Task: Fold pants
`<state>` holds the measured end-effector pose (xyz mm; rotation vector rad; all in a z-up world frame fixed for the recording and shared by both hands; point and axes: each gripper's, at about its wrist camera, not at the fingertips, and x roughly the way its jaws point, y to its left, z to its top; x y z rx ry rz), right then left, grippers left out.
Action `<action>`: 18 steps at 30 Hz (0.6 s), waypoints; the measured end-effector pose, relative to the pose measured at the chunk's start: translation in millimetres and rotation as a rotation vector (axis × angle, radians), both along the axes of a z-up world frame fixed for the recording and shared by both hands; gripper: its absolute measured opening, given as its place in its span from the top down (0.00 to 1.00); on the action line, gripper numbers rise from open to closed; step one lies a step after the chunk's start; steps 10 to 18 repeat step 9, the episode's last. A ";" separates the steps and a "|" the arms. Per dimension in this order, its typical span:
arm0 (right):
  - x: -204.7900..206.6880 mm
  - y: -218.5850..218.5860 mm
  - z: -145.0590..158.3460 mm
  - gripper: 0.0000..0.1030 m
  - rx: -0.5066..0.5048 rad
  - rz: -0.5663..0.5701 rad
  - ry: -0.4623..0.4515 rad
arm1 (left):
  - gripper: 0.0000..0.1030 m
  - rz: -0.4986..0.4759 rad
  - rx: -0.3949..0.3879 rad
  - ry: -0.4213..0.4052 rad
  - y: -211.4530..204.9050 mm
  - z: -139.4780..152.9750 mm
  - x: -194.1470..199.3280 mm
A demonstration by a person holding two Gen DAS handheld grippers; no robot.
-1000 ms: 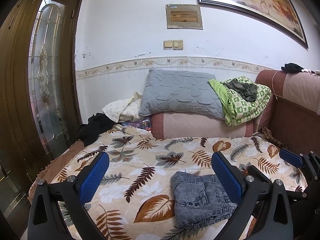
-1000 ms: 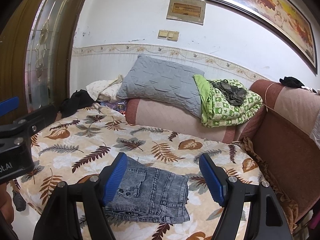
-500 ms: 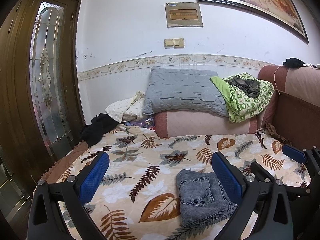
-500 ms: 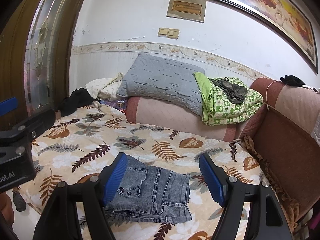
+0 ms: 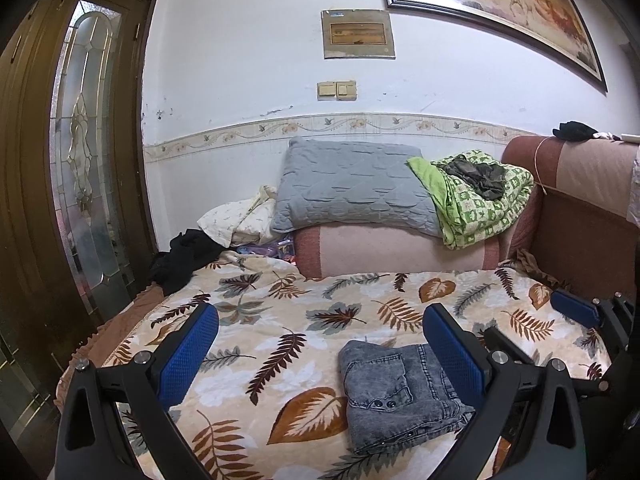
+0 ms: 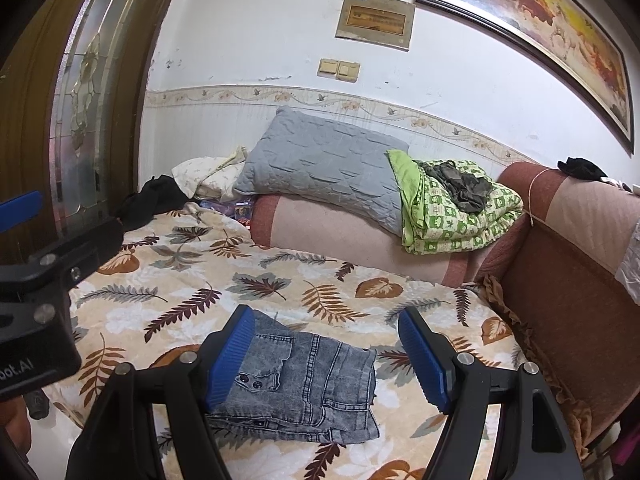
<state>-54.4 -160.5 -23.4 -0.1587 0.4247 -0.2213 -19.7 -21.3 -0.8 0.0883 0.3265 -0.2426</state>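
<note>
Lying folded: one pants [image 6: 304, 384], seemingly single.

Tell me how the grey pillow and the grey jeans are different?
The pillow is puffy and leans up on the cushion; the jeans lie flat and folded on the leafy blanket. The pillow is plain quilted; the jeans have pockets and buttons. Both are grey.
</note>
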 end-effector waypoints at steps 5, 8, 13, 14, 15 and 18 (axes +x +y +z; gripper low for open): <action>4.2 -1.4 -4.5 0.25 0.004 0.003 0.015 | 0.01 -0.015 -0.016 0.023 -1.2 -1.4 7.3; 8.5 -6.1 -8.1 0.25 0.019 0.001 0.025 | 0.01 -0.027 -0.030 0.039 -4.0 -4.4 13.0; 10.3 -8.0 -9.6 0.25 0.024 -0.002 0.029 | 0.01 -0.028 -0.030 0.046 -5.5 -5.9 15.1; 10.3 -8.0 -9.6 0.25 0.024 -0.002 0.029 | 0.01 -0.028 -0.030 0.046 -5.5 -5.9 15.1; 10.3 -8.0 -9.6 0.25 0.024 -0.002 0.029 | 0.01 -0.028 -0.030 0.046 -5.5 -5.9 15.1; 10.3 -8.0 -9.6 0.25 0.024 -0.002 0.029 | 0.01 -0.028 -0.030 0.046 -5.5 -5.9 15.1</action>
